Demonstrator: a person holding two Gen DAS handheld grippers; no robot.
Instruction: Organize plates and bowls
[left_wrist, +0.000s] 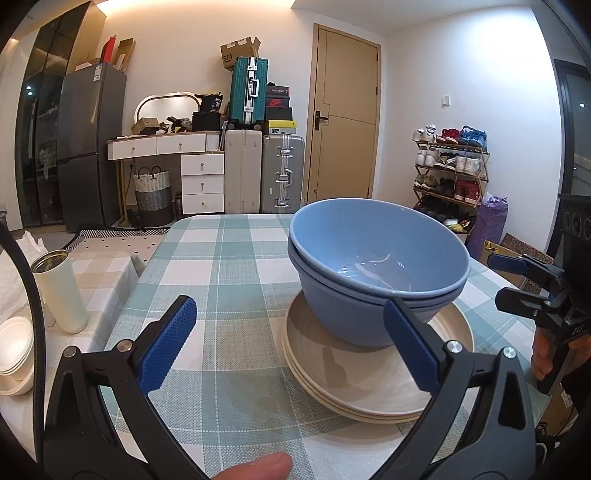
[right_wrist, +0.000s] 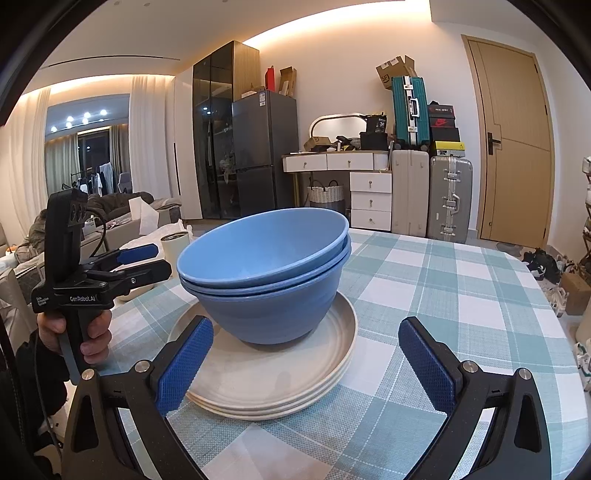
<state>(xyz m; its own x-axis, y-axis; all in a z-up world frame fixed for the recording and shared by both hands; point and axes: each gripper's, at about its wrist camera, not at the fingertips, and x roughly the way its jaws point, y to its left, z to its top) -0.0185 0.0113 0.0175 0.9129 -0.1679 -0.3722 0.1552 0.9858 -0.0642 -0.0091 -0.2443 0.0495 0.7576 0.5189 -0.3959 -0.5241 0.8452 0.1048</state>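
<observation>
Blue bowls (left_wrist: 373, 266), cream plates (left_wrist: 369, 384), teal-and-white checked tablecloth (left_wrist: 229, 266).

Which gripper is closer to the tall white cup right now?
Left. The left gripper is on the same side of the blue bowls as the white cup, close beside it. The right gripper is on the bowls' other side, farther away.

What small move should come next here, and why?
Probably pull both tongs back: the blue bowls already sit nested on the stacked cream plates, and the left tongs and right tongs are open, holding nothing.
</observation>
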